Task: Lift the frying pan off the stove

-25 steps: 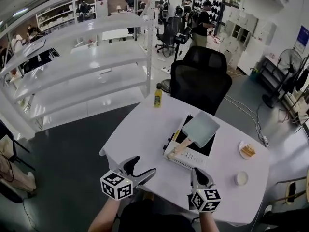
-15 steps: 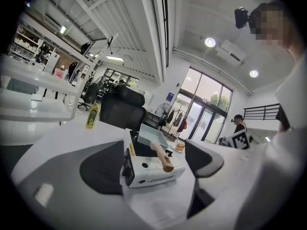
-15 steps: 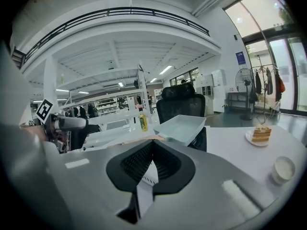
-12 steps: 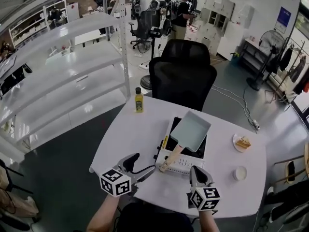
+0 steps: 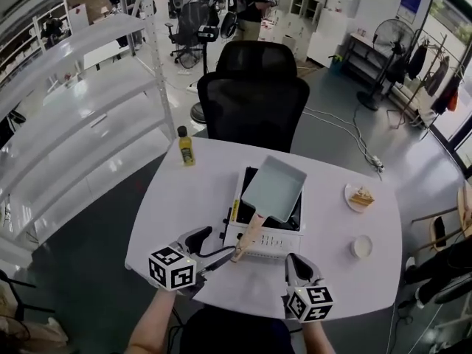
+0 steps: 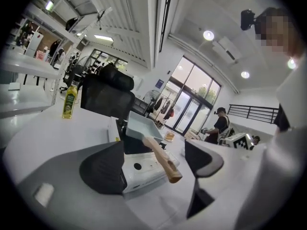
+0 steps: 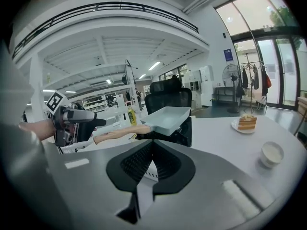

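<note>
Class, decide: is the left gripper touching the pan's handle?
Apart. The left gripper view shows the left gripper with jaws open either side of the handle, and white stove showing between each jaw and the wood.

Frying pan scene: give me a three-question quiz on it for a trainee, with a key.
1. True or false: the right gripper is shut on the frying pan.
2. The left gripper's open jaws frame: A the pan's wooden handle; B the bottle; C the cake.
3. Fill in: the frying pan rests on the ___.
Key: 1 false; 2 A; 3 stove.
</note>
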Motion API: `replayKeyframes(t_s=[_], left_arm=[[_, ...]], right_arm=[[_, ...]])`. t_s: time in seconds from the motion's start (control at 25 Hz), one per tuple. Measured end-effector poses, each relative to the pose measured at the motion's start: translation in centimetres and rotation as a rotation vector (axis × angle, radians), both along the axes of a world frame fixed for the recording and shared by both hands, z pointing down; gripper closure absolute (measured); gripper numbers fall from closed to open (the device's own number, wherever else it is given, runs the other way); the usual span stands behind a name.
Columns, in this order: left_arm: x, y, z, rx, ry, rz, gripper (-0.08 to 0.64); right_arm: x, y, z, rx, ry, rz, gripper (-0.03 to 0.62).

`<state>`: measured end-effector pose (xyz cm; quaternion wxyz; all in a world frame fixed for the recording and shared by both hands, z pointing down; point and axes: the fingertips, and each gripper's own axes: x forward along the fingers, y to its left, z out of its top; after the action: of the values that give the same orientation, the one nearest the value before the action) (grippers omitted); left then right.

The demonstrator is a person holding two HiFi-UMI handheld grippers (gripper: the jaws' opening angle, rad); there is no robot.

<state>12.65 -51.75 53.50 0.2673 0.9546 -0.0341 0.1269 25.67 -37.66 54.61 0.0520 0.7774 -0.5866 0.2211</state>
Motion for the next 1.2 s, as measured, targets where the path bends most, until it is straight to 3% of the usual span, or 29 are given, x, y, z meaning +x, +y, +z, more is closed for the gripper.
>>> replayKeyframes(t_s=[0.2,0.36,0.6,1.0,1.2], left_arm=[[2.4,0.9,0.0,-0.206,-0.053,0.101,0.132],[3.4,1.3,1.7,-0.212,-0.205,0.155,0.132],[5.4,2.3,3.7,-0.312,-0.321,0.225,0.132],[8.8,4.0,5.6,-0.619,-0.333,0.376,0.132],[9.9,5.2,6.4,-0.701,-0.335,0.44,0.147]], right_arm=[[0.7,1.0,0.3,-0.017,-0.015,0.009,0.588],[0.9,0.8,0.7,-0.03,-0.033,-0.018,0.588],[1.9,-0.2,0.0,-0.011,-0.061,-0.043,0.589],[4.3,-0.7,0.5,0.008,-0.101,-0.024,0.588],[5.8,-0.7,1.5,-0.016,-0.112,-0.003,0.588]])
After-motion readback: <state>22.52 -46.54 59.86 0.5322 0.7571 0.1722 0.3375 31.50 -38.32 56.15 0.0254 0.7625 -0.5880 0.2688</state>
